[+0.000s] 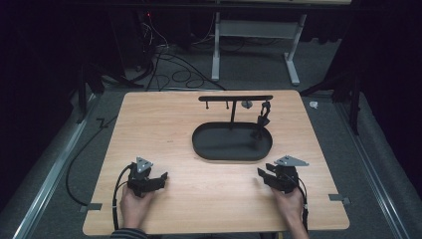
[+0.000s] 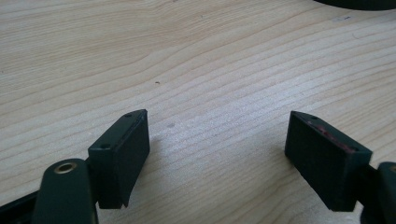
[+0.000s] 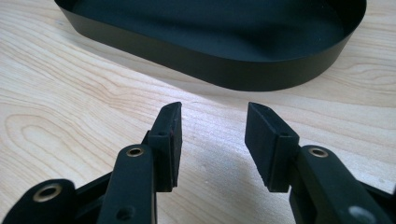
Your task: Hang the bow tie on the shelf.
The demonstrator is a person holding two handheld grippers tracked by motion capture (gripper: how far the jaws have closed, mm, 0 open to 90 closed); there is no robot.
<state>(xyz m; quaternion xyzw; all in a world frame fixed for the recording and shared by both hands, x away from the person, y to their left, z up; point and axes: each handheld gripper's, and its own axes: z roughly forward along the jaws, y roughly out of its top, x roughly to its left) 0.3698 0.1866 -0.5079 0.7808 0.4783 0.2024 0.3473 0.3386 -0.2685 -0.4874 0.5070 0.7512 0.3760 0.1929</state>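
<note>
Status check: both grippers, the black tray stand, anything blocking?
Left gripper open, empty. Right gripper open, empty. Black tray stand untouched mid-table. Nothing between.

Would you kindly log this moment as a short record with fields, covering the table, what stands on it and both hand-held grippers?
surface: wooden table
stand: black oval tray with an upright post and crossbar
on crossbar: small dark item hanging near its right end; kind unclear
left hand-held gripper: jaws wide apart, empty, low over bare wood
right hand-held gripper: jaws apart, empty, pointing at the tray
</note>
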